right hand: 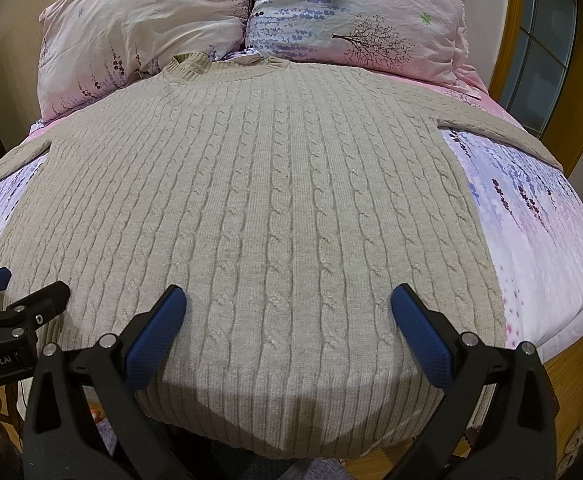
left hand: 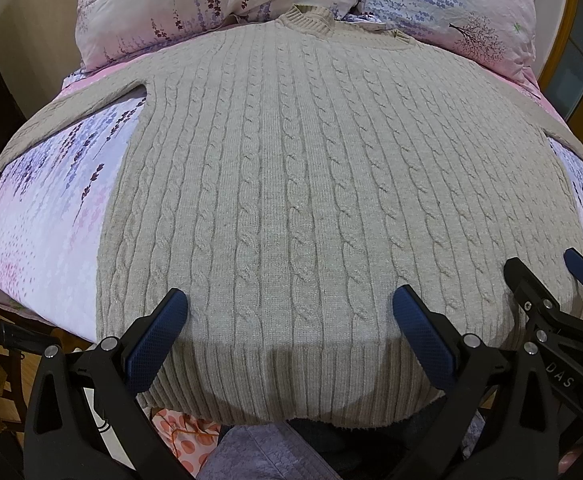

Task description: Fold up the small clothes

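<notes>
A beige cable-knit sweater (left hand: 291,184) lies flat, front up, on a bed w/ a floral sheet (left hand: 51,208), collar toward two floral pillows (right hand: 251,20), sleeves spread to both sides. Left gripper (left hand: 290,304) and right gripper (right hand: 288,302) hover side by side over the ribbed hem (right hand: 291,412) at the bed's near edge, jaws on both wide apart, blue pads (left hand: 155,340) gripping nothing.

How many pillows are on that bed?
2, side by side at the head of the bed beyond the beige cable-knit sweater: a pale pink pillow on the left, a bluish floral pillow on the right.
</notes>
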`<state>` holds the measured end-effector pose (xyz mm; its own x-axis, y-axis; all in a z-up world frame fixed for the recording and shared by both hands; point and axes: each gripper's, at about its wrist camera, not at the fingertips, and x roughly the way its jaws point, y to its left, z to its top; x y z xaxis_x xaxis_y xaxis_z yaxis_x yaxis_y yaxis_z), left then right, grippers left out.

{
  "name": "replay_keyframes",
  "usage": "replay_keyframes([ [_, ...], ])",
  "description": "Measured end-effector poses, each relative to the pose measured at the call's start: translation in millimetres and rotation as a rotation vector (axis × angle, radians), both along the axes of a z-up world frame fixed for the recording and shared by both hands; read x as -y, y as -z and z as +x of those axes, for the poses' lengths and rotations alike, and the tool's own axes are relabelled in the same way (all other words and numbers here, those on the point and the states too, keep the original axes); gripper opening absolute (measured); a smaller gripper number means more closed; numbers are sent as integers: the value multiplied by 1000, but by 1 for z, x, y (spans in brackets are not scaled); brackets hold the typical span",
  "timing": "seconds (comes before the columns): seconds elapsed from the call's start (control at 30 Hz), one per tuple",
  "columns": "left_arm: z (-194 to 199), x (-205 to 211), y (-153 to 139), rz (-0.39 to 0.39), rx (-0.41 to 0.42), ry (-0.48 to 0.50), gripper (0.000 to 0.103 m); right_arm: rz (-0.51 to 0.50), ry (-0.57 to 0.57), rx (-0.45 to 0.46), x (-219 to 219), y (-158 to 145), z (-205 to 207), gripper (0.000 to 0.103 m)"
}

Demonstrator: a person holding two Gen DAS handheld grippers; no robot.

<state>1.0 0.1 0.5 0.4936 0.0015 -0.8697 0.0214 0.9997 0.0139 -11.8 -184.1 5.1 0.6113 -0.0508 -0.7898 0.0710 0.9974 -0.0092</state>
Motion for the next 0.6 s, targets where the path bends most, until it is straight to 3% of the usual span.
replay_keyframes([
  [0.6, 1, 0, -2, 2, -4, 1, 102, -3, -13, -1, -1, 1, 2, 101],
])
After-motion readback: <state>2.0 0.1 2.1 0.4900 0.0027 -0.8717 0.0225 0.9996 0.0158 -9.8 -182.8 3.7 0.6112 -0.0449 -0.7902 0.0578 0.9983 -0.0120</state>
